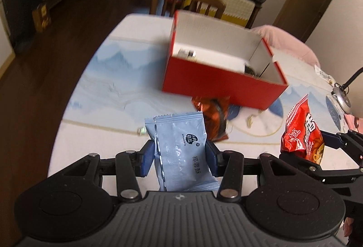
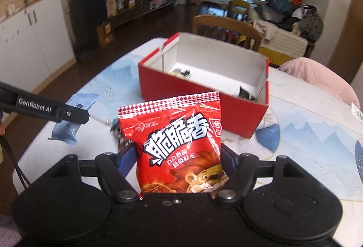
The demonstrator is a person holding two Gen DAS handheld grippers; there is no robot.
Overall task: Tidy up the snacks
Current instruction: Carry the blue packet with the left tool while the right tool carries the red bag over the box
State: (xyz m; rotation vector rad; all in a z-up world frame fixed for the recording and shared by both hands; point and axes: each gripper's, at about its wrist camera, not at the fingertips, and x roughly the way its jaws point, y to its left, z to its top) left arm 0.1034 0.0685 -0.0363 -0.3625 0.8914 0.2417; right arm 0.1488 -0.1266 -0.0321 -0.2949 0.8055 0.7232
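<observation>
On the blue packet (image 1: 181, 151) the characters 椰蓉酥 are printed in dark type below a round dark logo; the smaller line beside the logo is too fine to be read. On the red bag (image 2: 181, 147) large white characters 脆脆香 are shown, with 超级好吃 beneath them and a cartoon lion at the bottom. "GenRobot.AI" is printed in white on the arm of the left gripper (image 2: 68, 114) where it is seen from the right wrist.

The blue packet is clamped upright between the blue pads of the left gripper (image 1: 180, 157), the jaws drawn in to the packet's width; what looks like two packets stacked together may be held, though the edges are blurred. The red bag is gripped in the same way by the right gripper (image 2: 178, 157), its jaws closed against the bag's sides, the bag standing upright above the table (image 1: 102, 88).

Both snacks are held above the table, short of the red box (image 1: 217, 85), which is open, white inside, with a few small dark items on its floor. A dark orange wrapper (image 1: 213, 117) lies on the patterned cloth just in front of the box. A wooden chair (image 2: 224, 28) stands behind the table.
</observation>
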